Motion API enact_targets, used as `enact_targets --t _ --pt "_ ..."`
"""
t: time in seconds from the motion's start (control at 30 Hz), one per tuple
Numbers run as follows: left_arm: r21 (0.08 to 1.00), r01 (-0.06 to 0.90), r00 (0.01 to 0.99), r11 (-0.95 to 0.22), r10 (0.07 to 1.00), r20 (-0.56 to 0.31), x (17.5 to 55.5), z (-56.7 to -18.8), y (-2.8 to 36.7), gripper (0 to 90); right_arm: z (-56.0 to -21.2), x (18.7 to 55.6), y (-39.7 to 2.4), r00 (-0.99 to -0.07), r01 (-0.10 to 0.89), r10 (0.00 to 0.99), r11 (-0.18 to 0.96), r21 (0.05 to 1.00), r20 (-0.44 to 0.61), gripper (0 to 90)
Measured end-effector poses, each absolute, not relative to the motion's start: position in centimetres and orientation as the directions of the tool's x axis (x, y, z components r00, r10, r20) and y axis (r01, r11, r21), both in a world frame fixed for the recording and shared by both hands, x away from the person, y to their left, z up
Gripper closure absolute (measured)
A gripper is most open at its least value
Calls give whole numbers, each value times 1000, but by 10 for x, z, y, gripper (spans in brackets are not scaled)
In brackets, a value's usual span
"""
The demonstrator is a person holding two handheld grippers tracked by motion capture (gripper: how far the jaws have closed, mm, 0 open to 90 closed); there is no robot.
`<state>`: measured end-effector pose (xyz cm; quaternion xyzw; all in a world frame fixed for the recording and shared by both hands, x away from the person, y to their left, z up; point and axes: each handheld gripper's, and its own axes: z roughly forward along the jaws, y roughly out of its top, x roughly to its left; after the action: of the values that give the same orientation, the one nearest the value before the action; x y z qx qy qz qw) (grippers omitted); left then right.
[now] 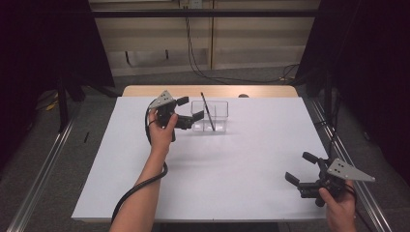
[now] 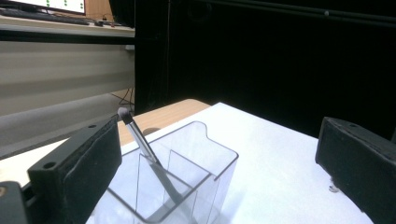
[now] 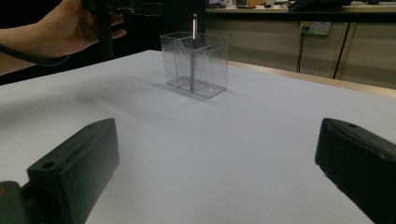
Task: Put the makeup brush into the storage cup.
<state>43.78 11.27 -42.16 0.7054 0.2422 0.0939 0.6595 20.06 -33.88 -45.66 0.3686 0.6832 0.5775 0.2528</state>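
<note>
The thin dark pen with a rounded grey tip leans tilted inside the clear plastic divided holder, which stands toward the far side of the white table sheet. Your left gripper sits just beside the holder's left end, jaws spread wide and grasping nothing. Your right gripper rests well apart near the sheet's right corner, jaws released too.
</note>
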Motion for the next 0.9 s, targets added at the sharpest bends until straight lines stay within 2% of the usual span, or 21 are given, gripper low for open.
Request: enact_targets --t 0.47,0.9 --pt "976 215 862 -20 473 -180 424 -423 129 4 -456 205 -330 -621 206 782 93 974 56 0" --pt "976 217 858 -18 481 -182 416 -427 145 5 -455 213 -328 -625 201 778 79 976 66 0"
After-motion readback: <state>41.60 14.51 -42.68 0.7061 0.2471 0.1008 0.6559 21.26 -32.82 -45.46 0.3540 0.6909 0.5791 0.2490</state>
